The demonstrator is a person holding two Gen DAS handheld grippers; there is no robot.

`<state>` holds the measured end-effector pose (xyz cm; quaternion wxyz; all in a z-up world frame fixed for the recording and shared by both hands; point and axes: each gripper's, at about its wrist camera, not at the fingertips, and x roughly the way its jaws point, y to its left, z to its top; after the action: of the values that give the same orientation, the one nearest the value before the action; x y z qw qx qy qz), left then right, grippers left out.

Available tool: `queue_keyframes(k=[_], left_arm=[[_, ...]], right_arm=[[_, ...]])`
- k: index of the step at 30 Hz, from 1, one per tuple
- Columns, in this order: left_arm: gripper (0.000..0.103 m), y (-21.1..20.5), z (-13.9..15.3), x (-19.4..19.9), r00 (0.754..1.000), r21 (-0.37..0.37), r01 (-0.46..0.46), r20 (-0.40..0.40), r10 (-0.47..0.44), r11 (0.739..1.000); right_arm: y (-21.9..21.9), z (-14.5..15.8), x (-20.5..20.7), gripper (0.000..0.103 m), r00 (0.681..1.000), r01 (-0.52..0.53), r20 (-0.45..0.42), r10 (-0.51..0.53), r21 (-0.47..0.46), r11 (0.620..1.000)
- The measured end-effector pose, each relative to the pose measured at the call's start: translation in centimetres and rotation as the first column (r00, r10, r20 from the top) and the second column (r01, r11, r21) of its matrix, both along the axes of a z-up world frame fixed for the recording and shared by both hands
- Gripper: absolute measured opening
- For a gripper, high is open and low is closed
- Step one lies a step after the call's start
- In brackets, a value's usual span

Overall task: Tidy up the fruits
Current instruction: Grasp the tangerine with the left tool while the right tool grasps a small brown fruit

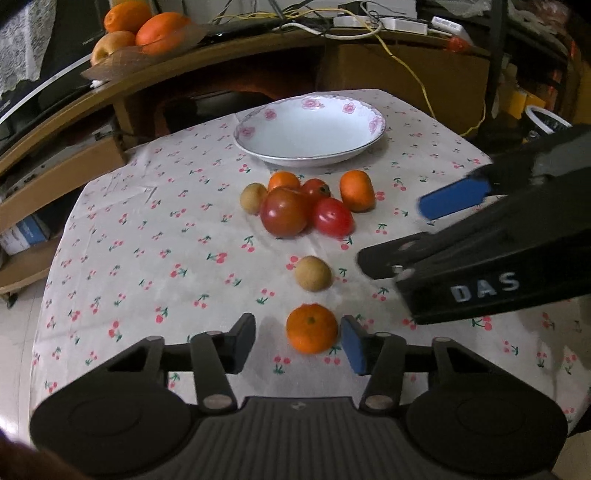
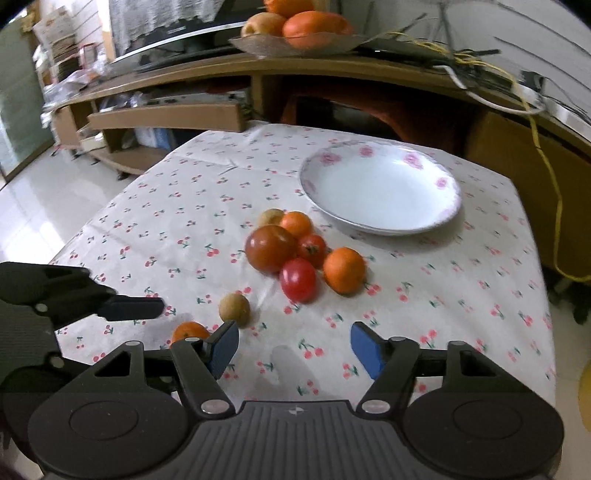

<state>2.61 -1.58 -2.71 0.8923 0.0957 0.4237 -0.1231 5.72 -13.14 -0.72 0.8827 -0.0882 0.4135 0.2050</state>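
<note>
A white plate with pink flowers [image 1: 258, 127] [image 2: 452, 206] sits empty at the far side of the table. In front of it lies a cluster of tomatoes [image 1: 285, 217] [image 2: 269, 248], mandarins [image 1: 357, 191] [image 2: 344, 270] and a small brown fruit [image 1: 253, 198]. Nearer lie a lone brown fruit [image 1: 313, 273] [image 2: 235, 309] and a mandarin [image 1: 312, 333] [image 2: 189, 331]. My left gripper [image 1: 298, 343] is open, its jaws on either side of that mandarin without touching it. My right gripper [image 2: 291, 349] is open and empty above the cloth; it also shows in the left wrist view [image 1: 406, 229].
The table carries a cherry-print cloth [image 1: 147, 240] [image 2: 443, 295]. Behind it stands a wooden desk [image 1: 221, 62] with a bowl of oranges and apples [image 1: 144, 33] [image 2: 299, 26], cables [image 1: 369, 22] and cardboard boxes. White floor tiles lie to the left.
</note>
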Motion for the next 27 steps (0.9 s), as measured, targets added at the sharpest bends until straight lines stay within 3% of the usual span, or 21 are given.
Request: queue_keyframes(k=[3, 6, 8, 11, 17, 21, 23, 27], left_arm=[[0.045, -0.5, -0.5, 0.2, 1.0, 0.015, 0.032, -0.001, -0.032, 0.999], [0.044, -0.6, -0.7, 0.2, 0.999, 0.02, 0.049, 0.011, -0.049, 0.999], [0.036, -0.6, -0.7, 0.2, 0.998, 0.009, 0.058, 0.008, -0.058, 0.998], [0.035, -0.8, -0.5, -0.3, 0.996, 0.012, 0.09, 0.006, -0.091, 0.996], [0.035, 0.3, -0.1, -0.9, 0.997, 0.01, 0.071, 0.003, -0.071, 0.997], [0.035, 1.2, 0.2, -1.4, 0.999, 0.026, 0.046, -0.005, -0.046, 0.999], [0.035, 1.6, 0.1, -1.4, 0.999, 0.024, 0.044, -0.019, -0.043, 0.999], [0.035, 1.7, -0.1, -1.1, 0.998, -0.006, 0.063, -0.016, -0.064, 0.998]], right_arm=[[0.1, -0.1, 0.6, 0.051, 1.0, -0.015, -0.024, 0.015, 0.021, 1.0], [0.1, -0.2, 0.7, 0.05, 0.998, -0.031, -0.045, 0.033, 0.053, 0.998], [0.4, -0.4, 0.6, 0.047, 0.997, -0.05, -0.05, 0.053, 0.058, 0.997], [1.0, -0.4, 0.5, 0.047, 0.996, -0.076, -0.052, 0.079, 0.057, 0.995], [2.3, -0.5, 0.8, 0.046, 0.989, -0.13, -0.056, 0.134, 0.07, 0.989], [3.9, -1.0, 1.5, 0.035, 0.983, -0.164, -0.076, 0.169, 0.063, 0.984], [4.5, -1.3, 1.9, 0.034, 0.985, -0.158, -0.071, 0.159, 0.026, 0.987], [5.2, -1.6, 2.2, 0.022, 0.99, -0.139, -0.043, 0.138, -0.036, 0.99]])
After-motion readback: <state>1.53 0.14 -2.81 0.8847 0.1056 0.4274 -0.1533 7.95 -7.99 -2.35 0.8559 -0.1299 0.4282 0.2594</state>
